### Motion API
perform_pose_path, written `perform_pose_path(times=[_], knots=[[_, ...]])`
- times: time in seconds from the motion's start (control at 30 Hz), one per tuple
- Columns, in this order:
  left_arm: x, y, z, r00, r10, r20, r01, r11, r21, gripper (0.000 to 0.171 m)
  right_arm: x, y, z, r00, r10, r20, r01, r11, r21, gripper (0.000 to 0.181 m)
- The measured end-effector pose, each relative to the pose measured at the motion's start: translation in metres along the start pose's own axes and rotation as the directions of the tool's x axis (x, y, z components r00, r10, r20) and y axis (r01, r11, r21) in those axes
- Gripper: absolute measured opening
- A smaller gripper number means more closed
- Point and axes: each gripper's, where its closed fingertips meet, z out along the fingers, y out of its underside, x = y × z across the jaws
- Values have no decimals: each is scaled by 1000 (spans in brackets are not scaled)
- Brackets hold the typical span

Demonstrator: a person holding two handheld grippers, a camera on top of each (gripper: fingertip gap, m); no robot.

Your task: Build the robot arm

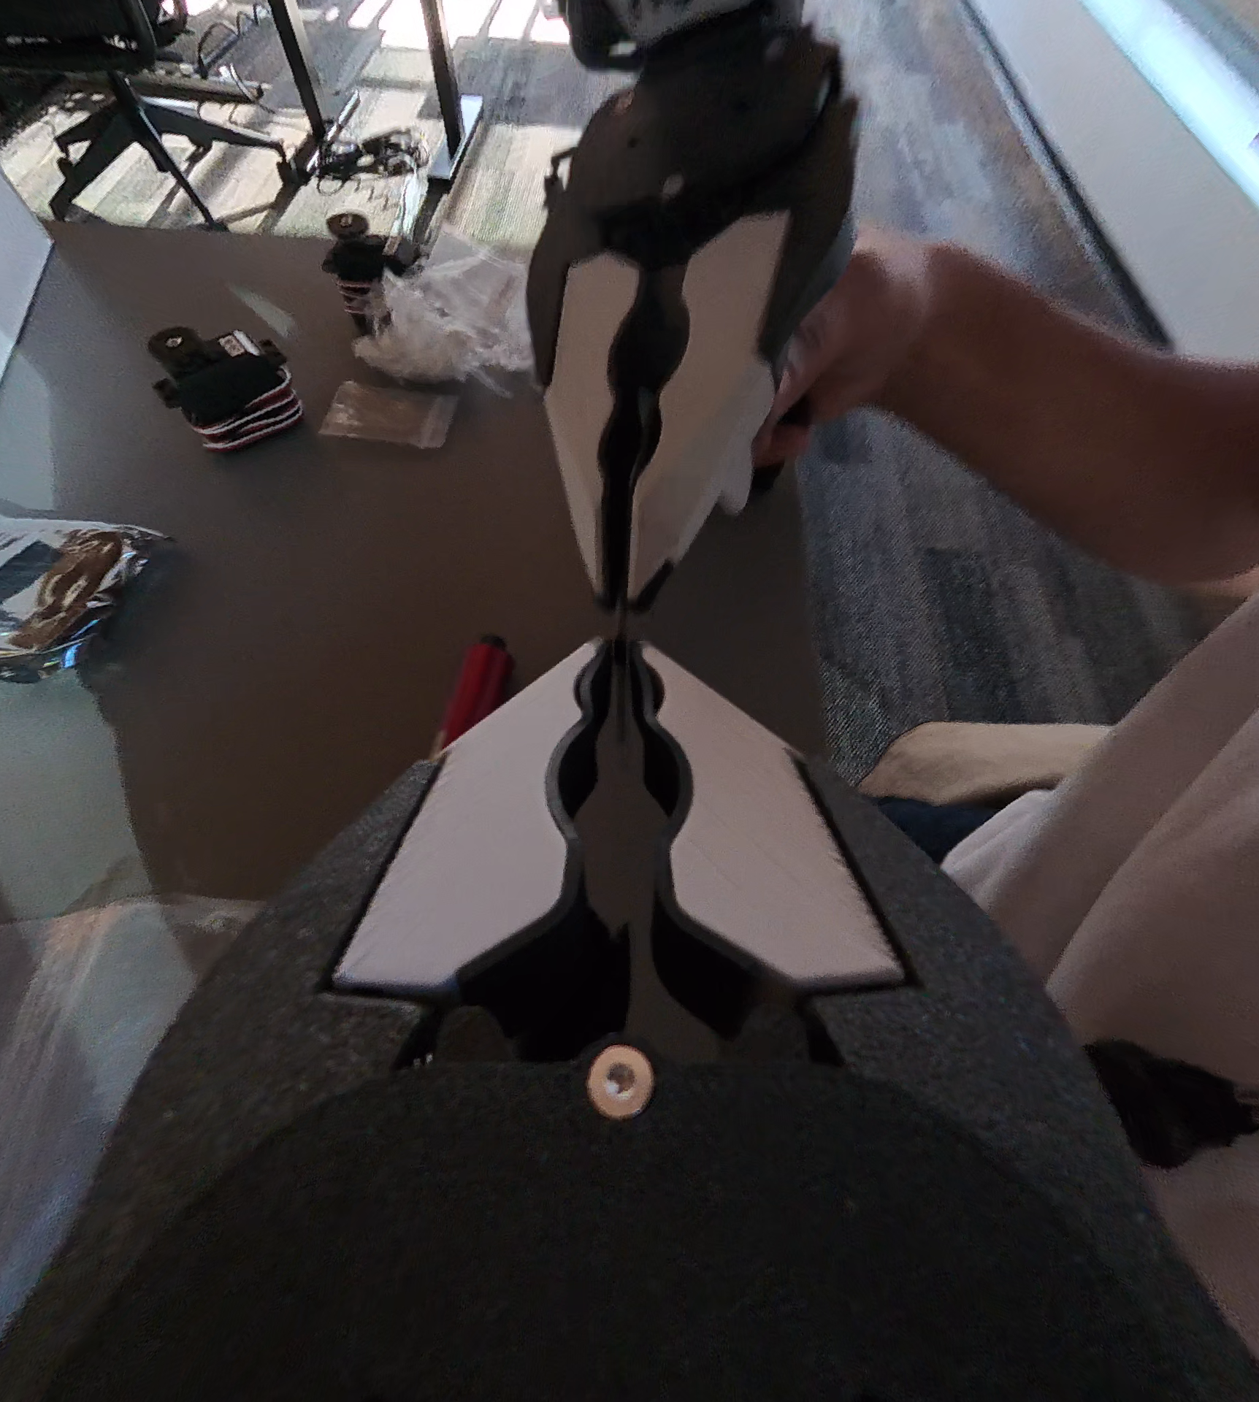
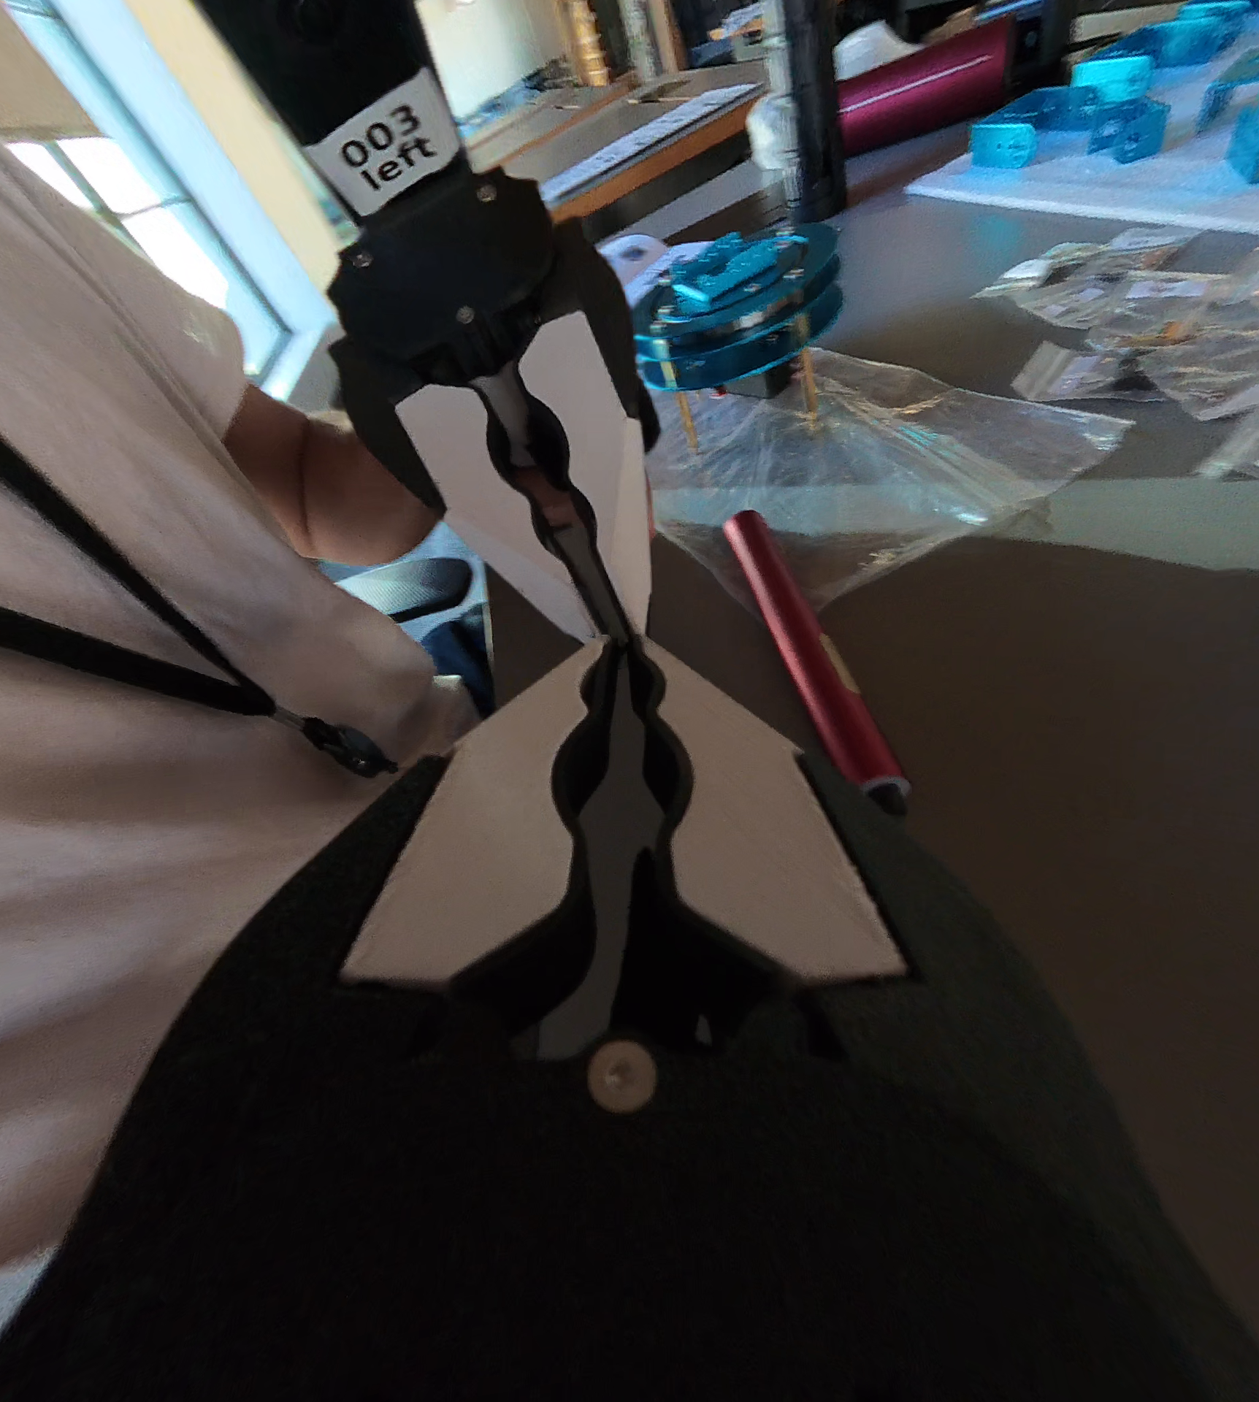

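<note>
White-faced fingers of the left gripper [image 1: 620, 645] are closed tip to tip in the left wrist view, with nothing visibly between them. Dead ahead, the right gripper [image 1: 623, 599] points back at it, its jaws also closed, the two sets of tips meeting or nearly so; blur hides whether they actually touch. A hand [image 1: 839, 356] holds the right gripper from the right side. Just below and left of the left jaws, a red tube [image 1: 478, 683] lies on the brown table [image 1: 270, 607], its long axis running roughly along the fingers; its near end is cut off behind the left finger. Farther ahead to the left lie a small clear bag [image 1: 387, 410] and crumpled plastic [image 1: 452, 319].

From the right wrist view, the right gripper [image 2: 615, 645] is closed and empty, nose to nose with the left gripper [image 2: 611, 630]. The red tube [image 2: 808, 652] lies just right of the jaws, angled away, nearer the right gripper. A blue disc assembly [image 2: 736, 303] stands beyond on clear film. A person's pale shirt [image 2: 118, 683] fills the left side.
</note>
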Motion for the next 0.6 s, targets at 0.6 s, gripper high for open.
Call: perform_pose_path(times=[0.6], knots=[[-58,51,36,968,249,18,-226,904,-364,20,42,-6,-66,908,341,-244,-252,909,332,1]])
